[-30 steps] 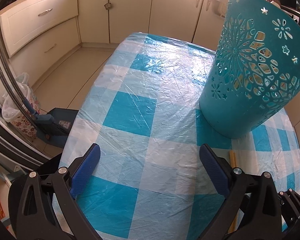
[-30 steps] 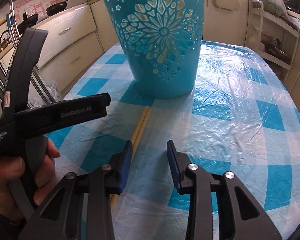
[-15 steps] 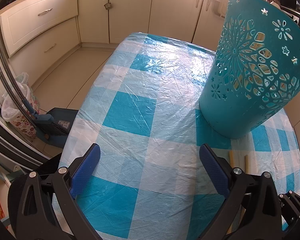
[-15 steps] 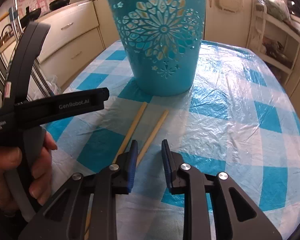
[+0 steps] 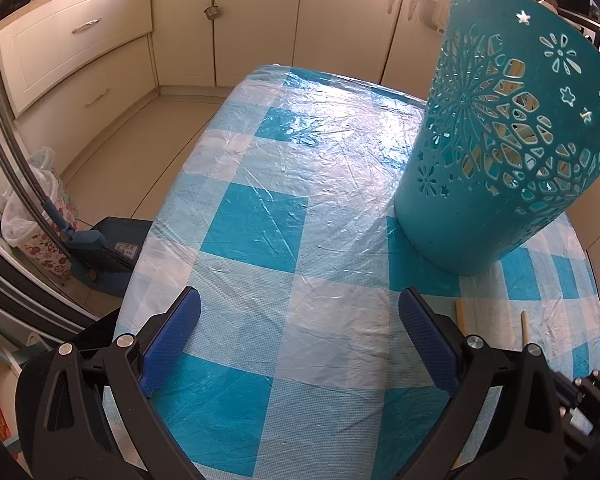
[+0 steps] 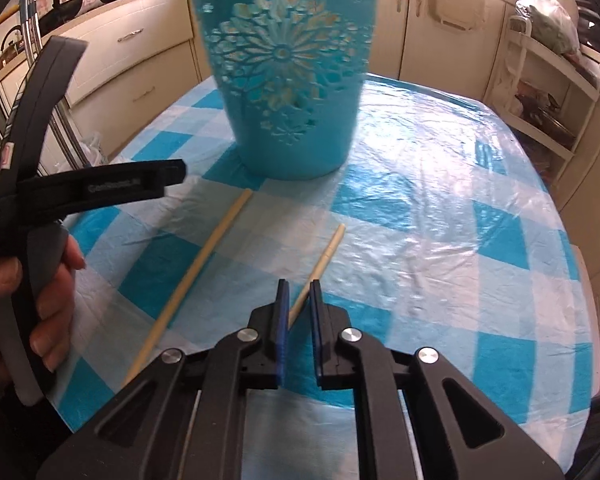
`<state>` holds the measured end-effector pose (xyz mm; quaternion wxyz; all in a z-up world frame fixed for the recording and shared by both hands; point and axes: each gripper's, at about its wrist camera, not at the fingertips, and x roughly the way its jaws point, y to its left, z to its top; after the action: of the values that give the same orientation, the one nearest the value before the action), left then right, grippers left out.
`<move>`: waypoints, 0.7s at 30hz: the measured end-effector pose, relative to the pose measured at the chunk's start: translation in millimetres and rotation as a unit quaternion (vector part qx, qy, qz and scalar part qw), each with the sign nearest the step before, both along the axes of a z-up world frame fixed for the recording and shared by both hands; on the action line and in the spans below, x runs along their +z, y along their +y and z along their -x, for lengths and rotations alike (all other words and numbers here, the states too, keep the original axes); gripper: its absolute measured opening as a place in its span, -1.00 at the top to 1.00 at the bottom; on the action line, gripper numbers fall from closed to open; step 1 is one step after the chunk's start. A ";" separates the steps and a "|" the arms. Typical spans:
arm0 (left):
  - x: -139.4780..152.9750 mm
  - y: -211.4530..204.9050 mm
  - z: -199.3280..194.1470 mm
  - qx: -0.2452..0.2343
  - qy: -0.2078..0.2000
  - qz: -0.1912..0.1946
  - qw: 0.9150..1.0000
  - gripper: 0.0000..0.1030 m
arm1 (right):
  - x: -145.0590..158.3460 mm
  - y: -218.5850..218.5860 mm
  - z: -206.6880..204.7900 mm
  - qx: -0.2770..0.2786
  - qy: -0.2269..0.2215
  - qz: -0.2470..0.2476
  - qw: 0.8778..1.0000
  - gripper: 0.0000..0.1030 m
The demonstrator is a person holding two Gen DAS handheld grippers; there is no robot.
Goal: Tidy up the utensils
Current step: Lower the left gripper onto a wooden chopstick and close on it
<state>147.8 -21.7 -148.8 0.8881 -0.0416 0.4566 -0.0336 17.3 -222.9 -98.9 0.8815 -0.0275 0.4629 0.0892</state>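
The right gripper, low over the table, pinches one chopstick before the teal basket, while the left gripper hovers wide open, empty.

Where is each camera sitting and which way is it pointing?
Left wrist: on the left gripper, jaws wide, facing along the blue-checked tablecloth toward cream cabinets.
Right wrist: on the right gripper, jaws narrowed around the right wooden chopstick; the person's left hand shows.
Shared: teal cut-out plastic basket, both chopsticks, tablecloth.
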 end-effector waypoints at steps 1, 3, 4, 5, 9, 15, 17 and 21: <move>0.8 -2.1 0.9 -0.011 -0.001 0.003 1.000 -0.85 | 0.8 -3.7 -2.7 -0.003 0.005 -0.005 1.000 0.79; 5.6 -10.1 5.8 -0.051 -0.009 0.009 0.999 -0.85 | 1.7 -11.7 -7.9 -0.011 0.015 -0.024 1.000 0.79; 8.0 -14.7 10.0 -0.068 -0.012 0.015 0.997 -0.85 | 1.3 -14.2 -9.1 -0.012 0.019 -0.035 0.999 0.79; 8.6 -18.9 14.0 -0.081 -0.010 0.025 0.996 -0.85 | 1.3 -15.3 -9.1 -0.010 0.019 -0.036 0.999 0.79; 4.4 -44.9 27.9 -0.122 0.008 0.016 0.992 -0.84 | 3.0 -19.1 -5.0 -0.006 0.015 -0.021 1.000 0.79; 2.6 -74.5 39.1 -0.145 0.016 -0.032 0.989 -0.45 | 1.2 -39.0 0.1 -0.030 0.018 -0.054 0.998 0.79; 2.6 -76.6 41.5 -0.143 0.013 -0.044 0.989 -0.36 | 0.4 -37.9 -0.1 -0.032 0.015 -0.061 0.998 0.73; 5.2 -73.3 46.8 -0.146 0.005 -0.050 0.988 0.25 | -0.3 -28.2 -0.4 -0.017 0.003 -0.060 0.998 0.67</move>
<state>101.0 -95.0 -143.6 0.8721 0.0698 0.4636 -0.1403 17.6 -251.2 -99.1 0.8817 0.0332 0.4595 0.1017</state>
